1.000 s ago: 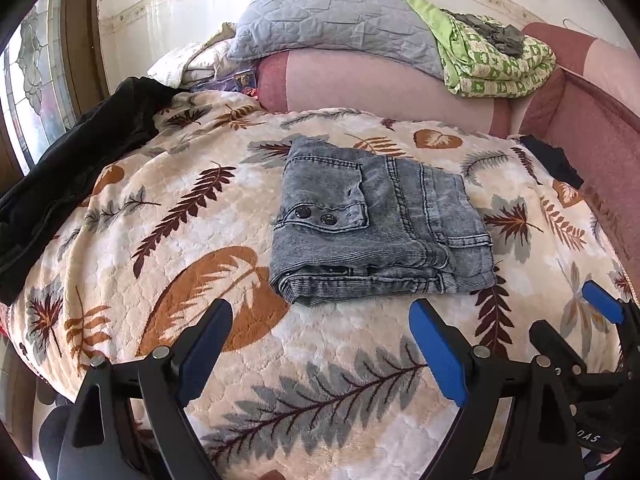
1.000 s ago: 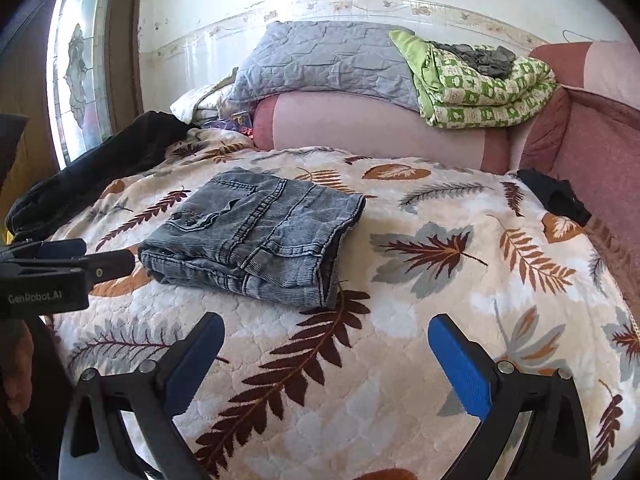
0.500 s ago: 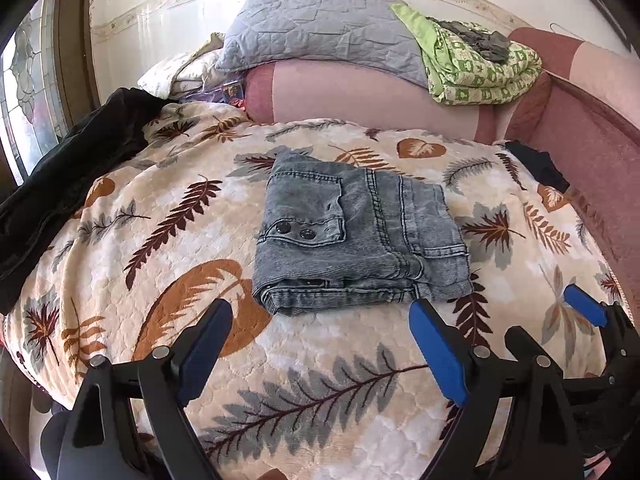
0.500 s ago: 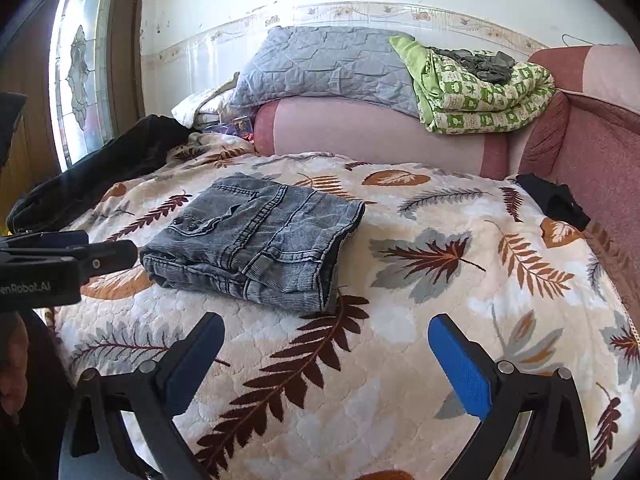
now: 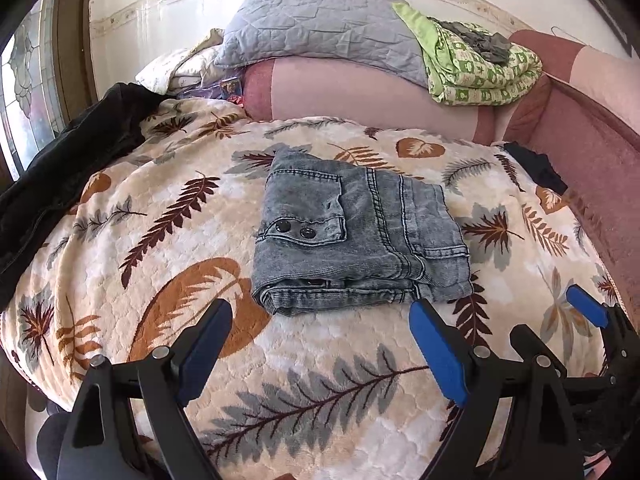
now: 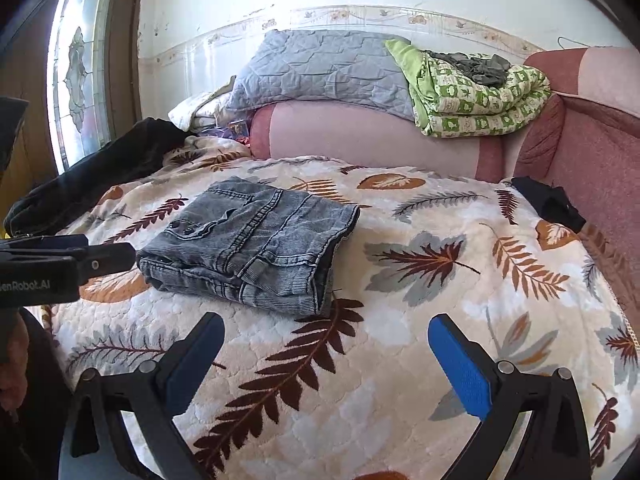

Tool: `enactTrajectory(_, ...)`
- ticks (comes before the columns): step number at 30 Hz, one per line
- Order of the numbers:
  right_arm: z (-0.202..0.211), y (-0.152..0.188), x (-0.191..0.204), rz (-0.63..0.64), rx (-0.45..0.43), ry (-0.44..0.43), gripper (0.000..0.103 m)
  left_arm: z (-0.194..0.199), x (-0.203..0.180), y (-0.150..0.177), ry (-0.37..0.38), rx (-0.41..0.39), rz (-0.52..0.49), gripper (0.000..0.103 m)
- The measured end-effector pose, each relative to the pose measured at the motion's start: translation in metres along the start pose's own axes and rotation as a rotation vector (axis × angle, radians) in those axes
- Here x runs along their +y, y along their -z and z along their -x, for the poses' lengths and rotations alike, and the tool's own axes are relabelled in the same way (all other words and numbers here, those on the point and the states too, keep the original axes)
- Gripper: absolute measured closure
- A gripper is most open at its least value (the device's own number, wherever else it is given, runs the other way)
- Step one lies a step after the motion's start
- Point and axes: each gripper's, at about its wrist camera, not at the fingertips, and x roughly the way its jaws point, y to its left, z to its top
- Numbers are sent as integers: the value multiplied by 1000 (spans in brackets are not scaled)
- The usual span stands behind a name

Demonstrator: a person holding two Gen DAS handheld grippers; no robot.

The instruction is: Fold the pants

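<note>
The right tool hangs over the near edge of the bed, its two blue-padded fingers spread wide with nothing between them. At about eleven o'clock from it, the grey denim pants lie folded into a compact stack on the leaf-patterned blanket. At nine o'clock, the black left tool reaches in from the frame edge, its tip just beside the pants' folded end. Toward twelve o'clock, a grey quilted pillow and a green patterned quilt rest on the pink bolster.
</note>
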Motion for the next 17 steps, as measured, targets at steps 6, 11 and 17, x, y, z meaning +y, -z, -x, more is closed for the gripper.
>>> enactTrajectory(6, 1, -7, 6, 26, -5, 13, 0, -3, 5, -5, 7, -6, 4, 13)
enactTrajectory(11, 1, -18, 11, 48, -9, 12, 0, -9, 9, -10, 23, -4, 15, 13)
enactTrajectory(17, -7, -26, 13, 57, 18, 10, 0, -17, 13, -22, 39, -9, 34, 13)
